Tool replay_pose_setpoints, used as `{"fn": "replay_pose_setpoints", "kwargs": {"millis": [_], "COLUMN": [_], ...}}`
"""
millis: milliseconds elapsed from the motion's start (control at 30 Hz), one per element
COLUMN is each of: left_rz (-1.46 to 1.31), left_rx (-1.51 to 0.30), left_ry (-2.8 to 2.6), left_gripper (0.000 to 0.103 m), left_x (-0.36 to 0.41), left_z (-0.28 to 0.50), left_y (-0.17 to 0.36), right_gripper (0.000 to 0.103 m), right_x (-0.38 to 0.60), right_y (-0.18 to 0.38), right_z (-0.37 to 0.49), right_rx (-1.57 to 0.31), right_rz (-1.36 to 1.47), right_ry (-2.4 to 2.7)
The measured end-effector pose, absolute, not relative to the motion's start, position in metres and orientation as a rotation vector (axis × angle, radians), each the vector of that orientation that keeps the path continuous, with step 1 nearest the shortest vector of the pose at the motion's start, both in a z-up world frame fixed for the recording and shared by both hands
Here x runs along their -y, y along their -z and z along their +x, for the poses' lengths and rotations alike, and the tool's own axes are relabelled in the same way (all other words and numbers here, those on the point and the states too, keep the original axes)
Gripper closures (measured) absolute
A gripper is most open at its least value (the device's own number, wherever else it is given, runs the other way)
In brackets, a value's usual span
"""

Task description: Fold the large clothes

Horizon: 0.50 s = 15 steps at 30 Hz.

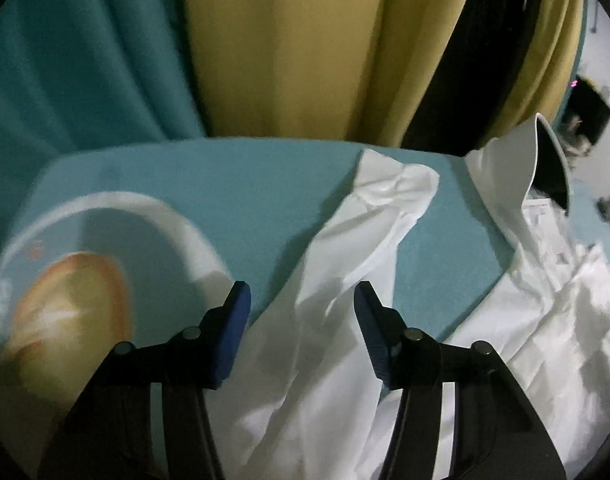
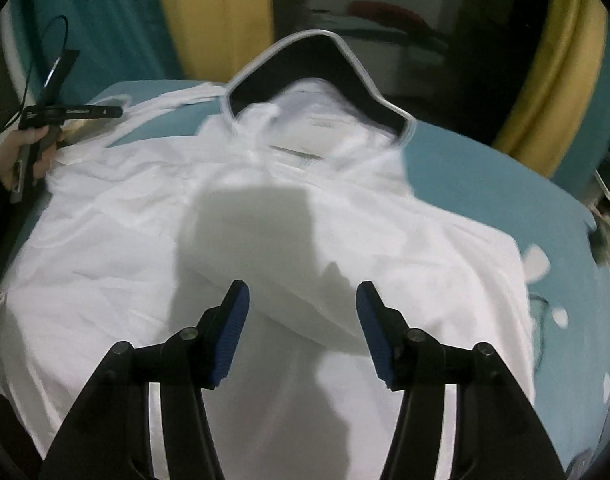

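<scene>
Nearest the lens, the left hand-held gripper [image 1: 301, 300] hangs with its blue-padded jaws spread apart above a rumpled sleeve [image 1: 369, 232] of the large white hooded garment [image 2: 233, 240]. The right hand-held gripper [image 2: 303, 300] is likewise parted, holding nothing, over the garment's body. The garment lies spread across a teal-covered bed [image 1: 233, 184], its dark-lined hood [image 2: 305, 64] standing up at the far edge. The bed cover carries a white ring print with an orange patch [image 1: 73, 300]. Behind hang teal [image 1: 77, 60] and mustard-yellow curtains [image 1: 281, 40]. The room beyond is dim and blurred.
</scene>
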<state>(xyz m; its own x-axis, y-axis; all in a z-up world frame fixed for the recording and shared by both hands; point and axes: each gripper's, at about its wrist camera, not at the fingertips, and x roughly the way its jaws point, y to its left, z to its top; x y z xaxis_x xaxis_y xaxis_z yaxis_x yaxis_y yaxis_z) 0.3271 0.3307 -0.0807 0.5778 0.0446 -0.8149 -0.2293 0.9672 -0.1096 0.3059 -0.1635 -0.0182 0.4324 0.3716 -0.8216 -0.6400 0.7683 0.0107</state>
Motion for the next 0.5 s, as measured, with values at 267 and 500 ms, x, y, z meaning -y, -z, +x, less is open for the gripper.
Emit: {"fn": "replay_pose_setpoints", "kwargs": {"millis": [267,500], "left_rz": [-0.220,-0.274], "left_rx": [-0.985,-0.771], "left_ry": [-0.100,-0.139], "left_gripper": [0.098,0.099], "left_x": [-0.330,-0.316], "left_z": [0.348,0.325], "left_y": [0.093,0.021], "right_gripper": [0.047,0.047], "right_x": [0.199,0.219], "right_y": [0.014,0.007], "right_z": [0.318,0.310], "right_rx": [-0.936,-0.900], "right_rz": [-0.243,-0.215], "right_ry": [-0.572,-0.595]}}
